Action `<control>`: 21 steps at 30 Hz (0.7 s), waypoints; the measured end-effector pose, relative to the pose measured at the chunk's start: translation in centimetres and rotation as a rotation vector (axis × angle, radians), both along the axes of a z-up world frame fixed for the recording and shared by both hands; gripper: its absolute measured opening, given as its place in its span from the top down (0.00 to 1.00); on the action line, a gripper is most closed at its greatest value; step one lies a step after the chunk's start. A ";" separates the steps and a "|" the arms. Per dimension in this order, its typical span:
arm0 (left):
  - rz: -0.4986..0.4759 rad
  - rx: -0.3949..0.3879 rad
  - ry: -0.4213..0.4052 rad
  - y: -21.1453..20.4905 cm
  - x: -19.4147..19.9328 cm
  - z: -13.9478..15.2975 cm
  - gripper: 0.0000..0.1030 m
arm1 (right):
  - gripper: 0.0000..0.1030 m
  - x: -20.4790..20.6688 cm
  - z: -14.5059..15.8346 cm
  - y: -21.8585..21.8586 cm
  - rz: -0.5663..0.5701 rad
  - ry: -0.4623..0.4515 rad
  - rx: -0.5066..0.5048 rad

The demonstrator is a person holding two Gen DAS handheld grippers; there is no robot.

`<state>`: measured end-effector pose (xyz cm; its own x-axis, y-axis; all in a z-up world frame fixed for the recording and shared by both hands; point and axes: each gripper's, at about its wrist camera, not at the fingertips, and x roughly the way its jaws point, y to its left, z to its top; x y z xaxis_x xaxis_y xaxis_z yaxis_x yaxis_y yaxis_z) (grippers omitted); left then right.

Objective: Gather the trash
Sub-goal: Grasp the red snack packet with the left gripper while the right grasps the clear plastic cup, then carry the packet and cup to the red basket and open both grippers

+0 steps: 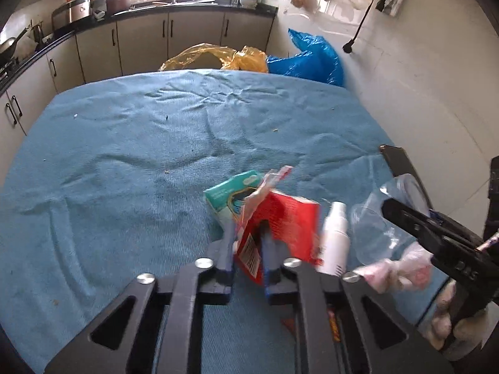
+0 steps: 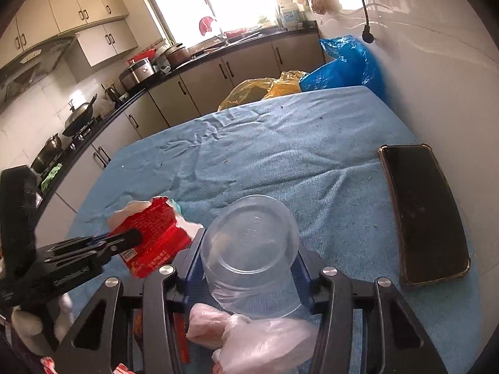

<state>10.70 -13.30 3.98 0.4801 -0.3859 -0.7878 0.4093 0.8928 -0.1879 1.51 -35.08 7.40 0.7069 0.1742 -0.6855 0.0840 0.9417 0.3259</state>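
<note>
Blue ribbed cloth-covered table (image 2: 312,143) is being used as the work surface; black slab phone (image 2: 424,215) is lying at its right edge, not trash. Clear round plastic tub (image 2: 249,243), inverted near the front edge, is being clamped across its wall by the right gripper (image 2: 249,258): light, springy, slippery, so the rim is judged the stiffer hold. Red crumpled foil snack wrapper (image 1: 280,221), beside the tub, is being pinched in the closed left gripper (image 1: 248,243): limp, near weightless. White spray bottle (image 1: 335,240) is lying just beside it.
</note>
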 end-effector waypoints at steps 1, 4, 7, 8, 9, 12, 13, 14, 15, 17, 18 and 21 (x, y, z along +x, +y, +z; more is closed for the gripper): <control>0.002 -0.005 -0.006 0.2 -0.5 0.5 0.94 | 0.49 -0.3 0.4 0.1 -0.001 -0.011 0.001; 0.015 -0.006 -0.041 1.0 -2.2 2.3 0.95 | 0.49 -1.5 2.1 0.3 -0.007 -0.051 0.000; 0.020 -0.030 -0.068 2.3 -4.2 4.1 0.95 | 0.49 -2.9 3.9 0.7 -0.006 -0.088 -0.002; 0.027 -0.037 -0.079 2.9 -5.0 4.7 0.95 | 0.49 -3.6 4.6 0.8 -0.004 -0.101 0.000; 0.034 -0.042 -0.089 3.5 -5.7 5.3 0.95 | 0.49 -4.1 5.0 1.0 -0.001 -0.110 0.001; 0.058 -0.059 -0.111 5.3 -7.7 6.8 0.95 | 0.49 -6.0 6.3 1.7 0.022 -0.130 0.011; 0.064 -0.069 -0.113 6.2 -8.5 7.2 0.95 | 0.49 -6.8 6.6 2.1 0.035 -0.132 0.025; 0.069 -0.079 -0.113 7.0 -9.3 7.6 0.95 | 0.49 -7.4 6.7 2.5 0.050 -0.131 0.042; 0.077 -0.088 -0.114 7.8 -10.0 7.9 0.95 | 0.49 -8.0 6.7 2.8 0.064 -0.128 0.059; 0.098 -0.105 -0.118 9.6 -11.6 8.5 0.95 | 0.49 -9.3 6.5 3.8 0.092 -0.121 0.084; 0.115 -0.113 -0.119 10.7 -12.6 8.7 0.95 | 0.49 -9.7 6.4 4.2 0.104 -0.117 0.089; 0.166 -0.131 -0.118 13.6 -15.0 9.0 0.95 | 0.49 -10.8 5.6 6.1 0.143 -0.095 0.111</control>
